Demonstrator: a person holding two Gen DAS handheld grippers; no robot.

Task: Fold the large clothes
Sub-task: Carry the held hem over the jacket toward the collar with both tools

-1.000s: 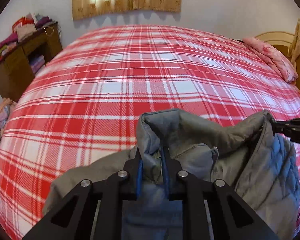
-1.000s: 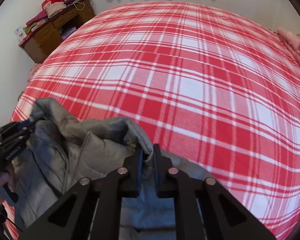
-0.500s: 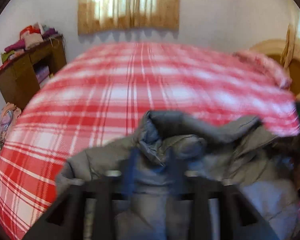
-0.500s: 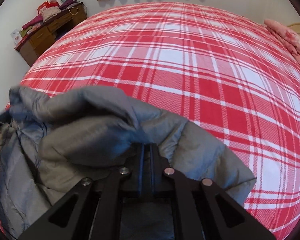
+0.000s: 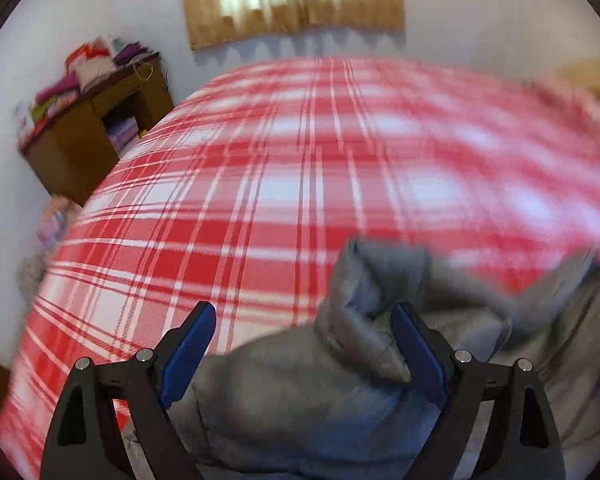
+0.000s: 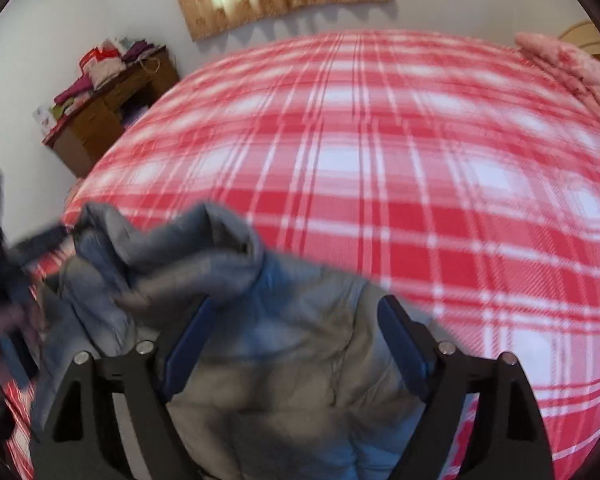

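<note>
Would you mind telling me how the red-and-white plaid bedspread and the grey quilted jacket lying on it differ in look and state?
The red-and-white plaid bedspread is patterned; the grey quilted jacket is plain, with bluish lining showing. The bedspread lies flat and smooth across the bed; the jacket sits rumpled in a heap at its near edge. The bedspread looks thin, the jacket puffy. Both are soft fabric, and neither is gripped.

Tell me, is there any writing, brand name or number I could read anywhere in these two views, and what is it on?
None can be read.
Gray jacket: no label or logo shows.
Left gripper and right gripper: plain black frames with no visible marking.
Stacked things on the wooden desk: too small and blurred to show any print.
</note>
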